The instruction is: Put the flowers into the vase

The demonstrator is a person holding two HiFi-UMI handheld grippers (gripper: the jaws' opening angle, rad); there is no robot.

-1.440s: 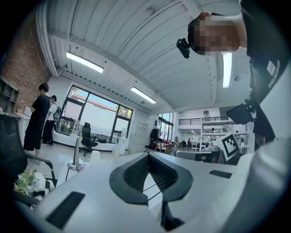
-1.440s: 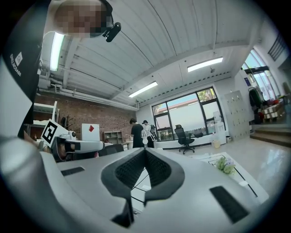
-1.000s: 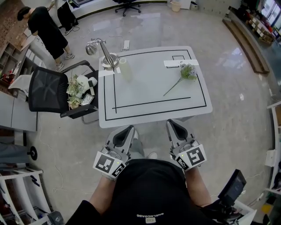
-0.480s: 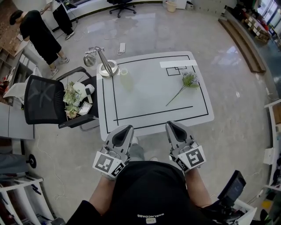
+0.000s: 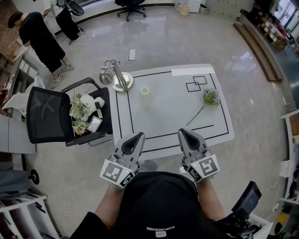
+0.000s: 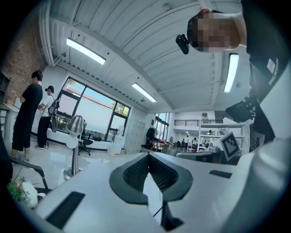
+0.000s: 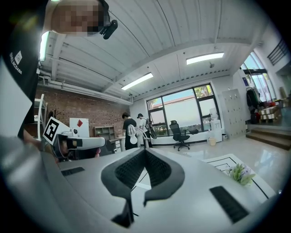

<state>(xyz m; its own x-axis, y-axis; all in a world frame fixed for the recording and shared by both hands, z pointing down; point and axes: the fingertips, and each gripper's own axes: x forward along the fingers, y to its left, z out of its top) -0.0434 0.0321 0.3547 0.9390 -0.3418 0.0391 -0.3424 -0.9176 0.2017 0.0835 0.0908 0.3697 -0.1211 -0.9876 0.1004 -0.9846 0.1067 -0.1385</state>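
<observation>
One thin-stemmed flower, pale lilac-green head, flat on white table.

We see a white rectangular table w/ black line markings on a glossy grey floor. A silver desk lamp on a round white base stands at the table's far-left corner. Just left of the table is a black mesh office chair. Further back-left, a person in black clothes stands. A white power strip lies on the floor beyond the lamp, and a black swivel chair sits near the far wall. Overhead are long strip lights.
</observation>
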